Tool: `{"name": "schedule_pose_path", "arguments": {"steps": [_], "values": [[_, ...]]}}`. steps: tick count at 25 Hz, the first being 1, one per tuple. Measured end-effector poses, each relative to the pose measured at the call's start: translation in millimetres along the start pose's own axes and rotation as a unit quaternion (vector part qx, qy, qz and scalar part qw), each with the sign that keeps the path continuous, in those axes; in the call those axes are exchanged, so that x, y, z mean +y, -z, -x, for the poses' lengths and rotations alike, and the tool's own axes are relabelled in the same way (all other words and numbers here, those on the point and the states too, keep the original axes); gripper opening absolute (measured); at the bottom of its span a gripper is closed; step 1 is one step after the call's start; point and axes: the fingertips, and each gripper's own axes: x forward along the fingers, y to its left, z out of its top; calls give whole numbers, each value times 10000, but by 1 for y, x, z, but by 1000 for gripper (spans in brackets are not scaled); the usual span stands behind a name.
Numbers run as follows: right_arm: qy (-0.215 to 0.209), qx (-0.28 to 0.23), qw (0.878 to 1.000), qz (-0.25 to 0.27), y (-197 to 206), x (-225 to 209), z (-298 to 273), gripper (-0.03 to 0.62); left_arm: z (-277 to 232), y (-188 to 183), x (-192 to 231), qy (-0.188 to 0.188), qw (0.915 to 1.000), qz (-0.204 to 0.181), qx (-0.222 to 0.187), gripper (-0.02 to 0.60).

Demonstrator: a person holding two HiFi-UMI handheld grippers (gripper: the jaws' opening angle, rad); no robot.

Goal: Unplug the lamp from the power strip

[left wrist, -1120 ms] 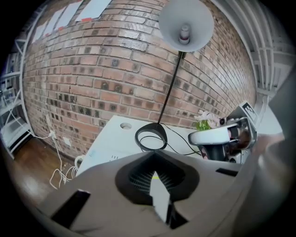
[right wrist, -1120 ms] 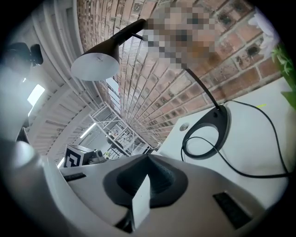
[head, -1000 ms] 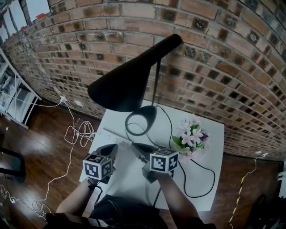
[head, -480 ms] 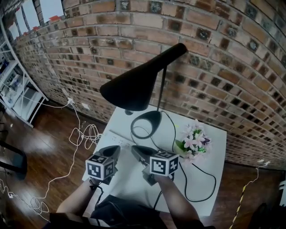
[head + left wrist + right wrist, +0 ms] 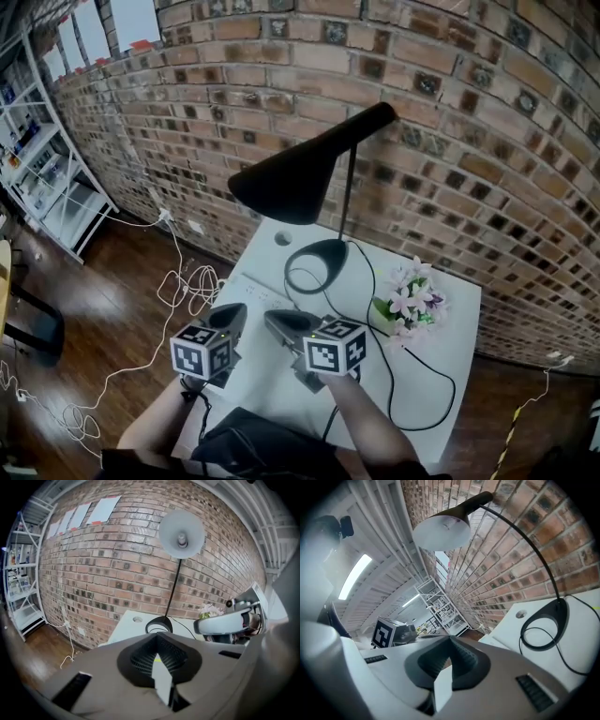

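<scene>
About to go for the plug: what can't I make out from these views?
- Power strip: head view, mostly behind the left gripper and right gripper; sockets and plug hidden.
- Lamp cord: head view, its end vanishes under the right forearm.
- Both gripper views: each gripper's own body blocks the near tabletop.

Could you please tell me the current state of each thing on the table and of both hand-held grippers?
Lamp: upright, looks unlit.
Power strip: flat near the left edge of the table; whether the lamp is plugged in cannot be told.
Flowers: upright beside the lamp.
Left hand-held gripper: shut, empty.
Right hand-held gripper: shut, empty.
</scene>
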Motion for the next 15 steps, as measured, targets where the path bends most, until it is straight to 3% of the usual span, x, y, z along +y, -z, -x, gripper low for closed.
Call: {"name": "schedule_pose_path", "arguments": {"steps": [6, 10, 15], "values": [[-722, 65, 9967, 355, -1, 43, -19, -18, 45, -17, 3, -337, 9982, -289, -408, 14], [-1188, 101, 9913, 550, 1, 76, -34, -18, 80, -22, 6, -352, 9970, -335, -600, 14], [-1083, 100, 9902, 874, -11, 96, -45, -20, 118, -39, 7, -226, 9952, -287, -905, 11]]}}
